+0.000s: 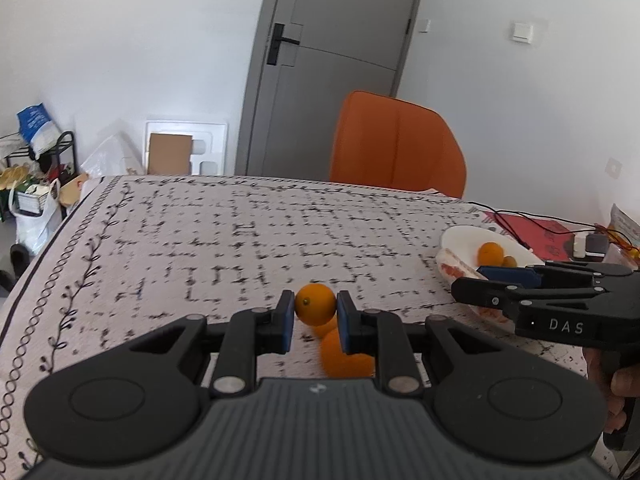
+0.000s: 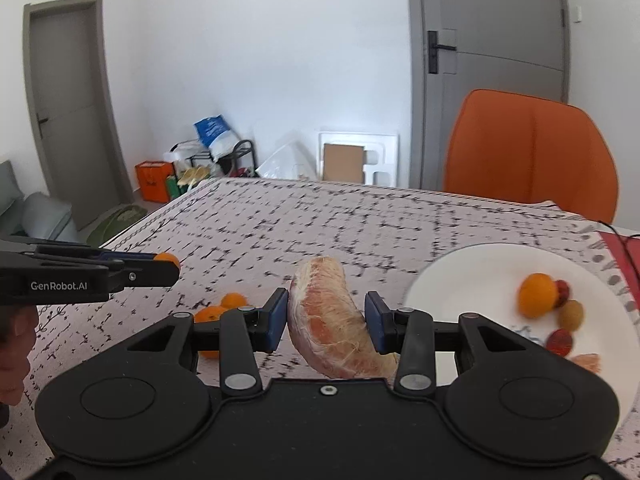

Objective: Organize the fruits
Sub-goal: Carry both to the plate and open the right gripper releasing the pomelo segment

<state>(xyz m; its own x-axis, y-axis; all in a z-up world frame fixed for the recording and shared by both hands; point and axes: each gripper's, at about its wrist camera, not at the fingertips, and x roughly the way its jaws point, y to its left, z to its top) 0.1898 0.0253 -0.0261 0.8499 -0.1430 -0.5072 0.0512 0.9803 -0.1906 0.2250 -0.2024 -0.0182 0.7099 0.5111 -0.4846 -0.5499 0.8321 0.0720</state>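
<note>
Left gripper (image 1: 311, 317) clamped on small round orange citrus (image 1: 315, 305): light, firm, apt to roll; pinch at widest girth.

Right gripper (image 2: 326, 322) part-closed on peeled pink pomelo wedge (image 2: 334, 322): soft, easily crushed; grip mid-body, gently.

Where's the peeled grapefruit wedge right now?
The grapefruit wedge sits between the right gripper's fingers in the right wrist view, lifted above the patterned tablecloth, with the white plate just to its right.
</note>
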